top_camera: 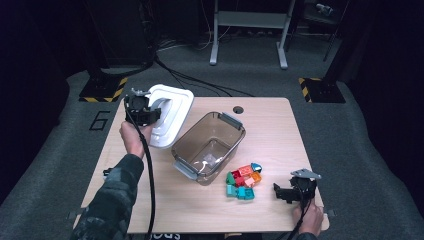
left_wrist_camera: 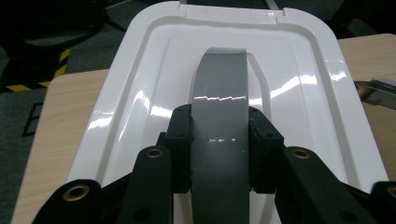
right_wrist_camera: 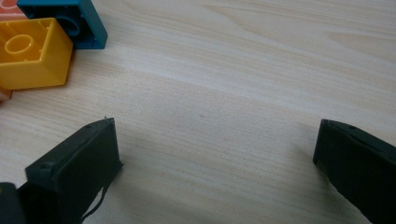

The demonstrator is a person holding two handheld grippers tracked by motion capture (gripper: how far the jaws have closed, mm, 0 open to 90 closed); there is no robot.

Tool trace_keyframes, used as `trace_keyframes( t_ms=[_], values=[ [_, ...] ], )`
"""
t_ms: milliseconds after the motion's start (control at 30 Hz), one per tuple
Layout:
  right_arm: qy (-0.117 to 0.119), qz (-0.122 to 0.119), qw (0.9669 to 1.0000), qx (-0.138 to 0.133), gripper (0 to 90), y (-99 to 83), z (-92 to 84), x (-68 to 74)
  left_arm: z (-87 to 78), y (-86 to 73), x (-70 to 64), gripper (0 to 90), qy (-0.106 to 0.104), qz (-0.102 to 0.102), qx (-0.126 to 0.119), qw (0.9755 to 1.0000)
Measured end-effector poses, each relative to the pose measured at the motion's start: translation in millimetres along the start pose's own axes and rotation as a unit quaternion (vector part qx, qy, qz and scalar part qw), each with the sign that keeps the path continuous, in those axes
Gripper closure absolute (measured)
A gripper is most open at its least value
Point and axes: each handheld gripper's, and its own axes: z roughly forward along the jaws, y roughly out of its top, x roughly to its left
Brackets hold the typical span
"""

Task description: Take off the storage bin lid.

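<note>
White glossy plastic is what the left tool (left_wrist_camera: 219,154) is gripping: it's holding the lid (top_camera: 170,112) by its grey handle (left_wrist_camera: 219,107), with both black pads pressing on either side of that strap. The jaws are clamping snugly on it, nothing loose. In the high view the lid is sitting tilted at the far left corner of the desk (top_camera: 280,130), its far edge hanging out past the desk edge, and honestly I can't tell whether its near edge is resting on the wood or floating just above it.

Just to the right of that tool and the lid, the smoky clear bin (top_camera: 210,147) is standing open, grey latches at both ends, and it's looking pretty much bare inside apart from glare.

The right tool (top_camera: 286,192) is lying low on the near right part of the desk, jaws spread wide and gripping nothing, just bare wood grain between them. Off to its left, close by but not touching, the pile of toy bricks (top_camera: 243,181) is sitting between that tool and the bin. From the right gripper view a yellow brick (right_wrist_camera: 30,56) and a blue brick (right_wrist_camera: 74,23) are poking in at the upper left.
</note>
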Motion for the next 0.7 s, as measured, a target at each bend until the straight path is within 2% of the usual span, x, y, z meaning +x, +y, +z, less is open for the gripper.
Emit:
trace_keyframes(
  t_ms=[67,167,300,400,700],
  values=[
    [0.0,0.0,1.0,0.0,0.0,0.0,0.0,0.0,1.5,0.9,4.1,66.9,0.012,-0.005,-0.005,0.9999],
    [0.0,0.001,1.0,0.0,0.0,0.0,0.0,0.1,5.0,1.3,9.1,66.9,0.024,-0.004,0.004,0.9997],
    [0.0,0.001,1.0,0.0,0.0,0.0,0.0,0.1,11.1,-1.2,13.9,66.9,0.034,-0.022,-0.005,0.9992],
    [0.0,0.001,1.0,0.0,0.0,0.0,0.0,0.0,14.7,-3.0,16.9,66.9,0.046,-0.027,-0.01,0.9985],
    [0.0,0.0,1.0,0.0,0.0,0.0,0.1,-0.1,37.4,-20.9,23.2,66.9,0.066,-0.059,0.014,0.996]
  ],
)
